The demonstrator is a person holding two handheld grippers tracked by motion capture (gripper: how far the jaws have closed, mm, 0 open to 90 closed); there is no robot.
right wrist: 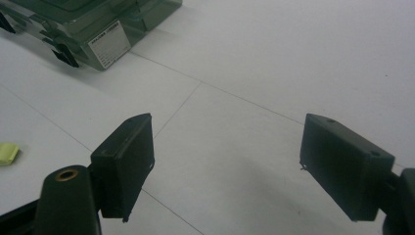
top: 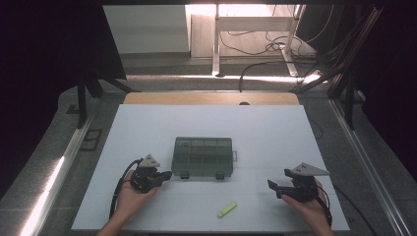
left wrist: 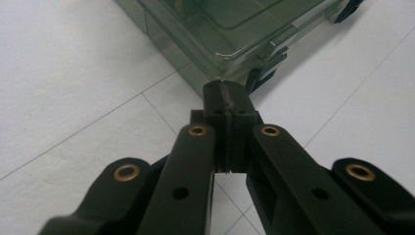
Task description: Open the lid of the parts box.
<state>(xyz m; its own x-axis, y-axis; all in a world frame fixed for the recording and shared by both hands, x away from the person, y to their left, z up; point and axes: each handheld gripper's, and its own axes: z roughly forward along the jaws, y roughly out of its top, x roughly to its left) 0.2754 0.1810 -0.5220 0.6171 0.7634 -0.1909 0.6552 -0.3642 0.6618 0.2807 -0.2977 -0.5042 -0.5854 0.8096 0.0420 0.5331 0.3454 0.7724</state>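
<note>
A smoky-green clear plastic compartment box [top: 202, 157] lies lid-down-shut in the middle of the white table [top: 147, 128]. My left gripper [top: 167, 174] is shut, its tips close to the box's front left corner [left wrist: 215, 63], near a black latch [left wrist: 259, 76]; nothing is between the jaws [left wrist: 226, 93]. My right gripper [top: 274, 189] stands open at the front right, apart from the box, with bare table between its pads [right wrist: 125, 156]. A small yellow-green piece [top: 227, 209] lies on the table near the front edge, also at the left edge of the right gripper view [right wrist: 7, 152].
A white label [right wrist: 109, 46] sits on the box's end wall. A wooden strip [top: 211, 98] borders the table's far edge. Beyond it stand white desk legs [top: 216, 44] and tangled cables [top: 275, 49] on the floor. Dark frame posts flank both sides.
</note>
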